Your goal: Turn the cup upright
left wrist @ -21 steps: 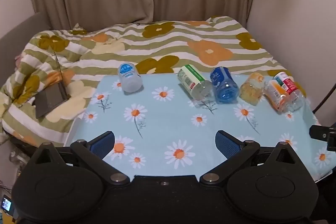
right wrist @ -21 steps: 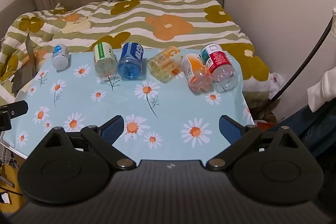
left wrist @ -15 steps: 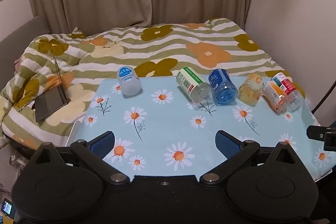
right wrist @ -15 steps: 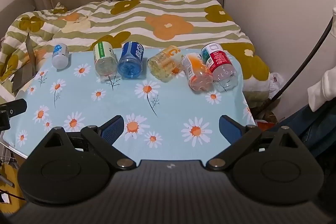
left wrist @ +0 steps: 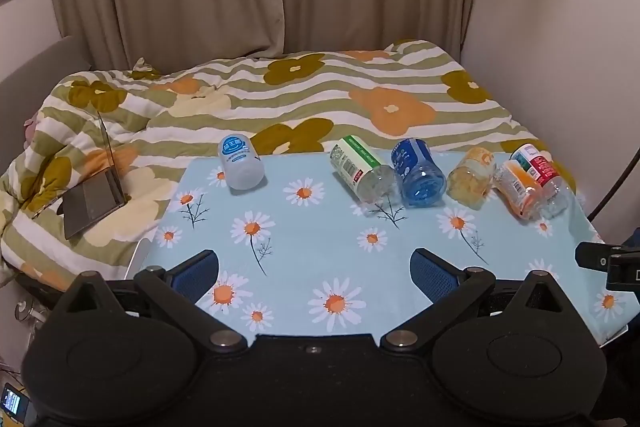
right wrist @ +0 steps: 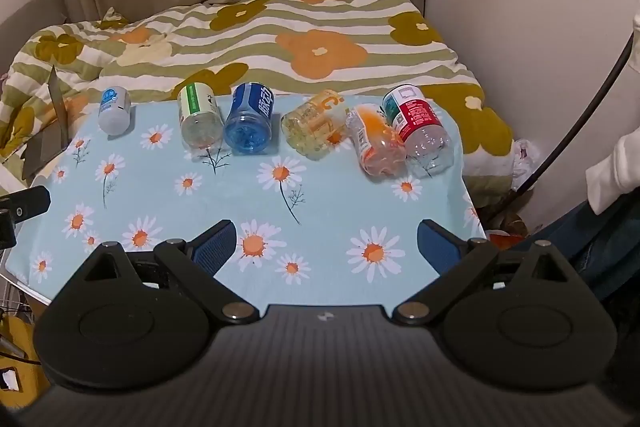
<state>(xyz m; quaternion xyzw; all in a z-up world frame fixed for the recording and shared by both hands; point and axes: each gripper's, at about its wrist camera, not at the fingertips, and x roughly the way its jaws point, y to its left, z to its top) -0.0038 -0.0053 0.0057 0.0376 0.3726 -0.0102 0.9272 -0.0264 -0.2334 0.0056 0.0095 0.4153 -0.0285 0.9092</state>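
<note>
I am reading Chinese characters on the blue cup (right wrist: 249, 123), too small elsewhere. Six cut-bottle cups are lying sideways along the surface (left wrist: 320, 247) far edge, the white cup (left wrist: 241, 167) apart at left. Both claws, left (left wrist: 316, 273) and right (right wrist: 326, 247), are hovering spread apart, empty; the left view has risen slightly.

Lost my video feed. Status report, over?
Left gripper and right gripper open, empty, short of the cups. Six cups on their sides along the table's far edge. Path clear.
</note>
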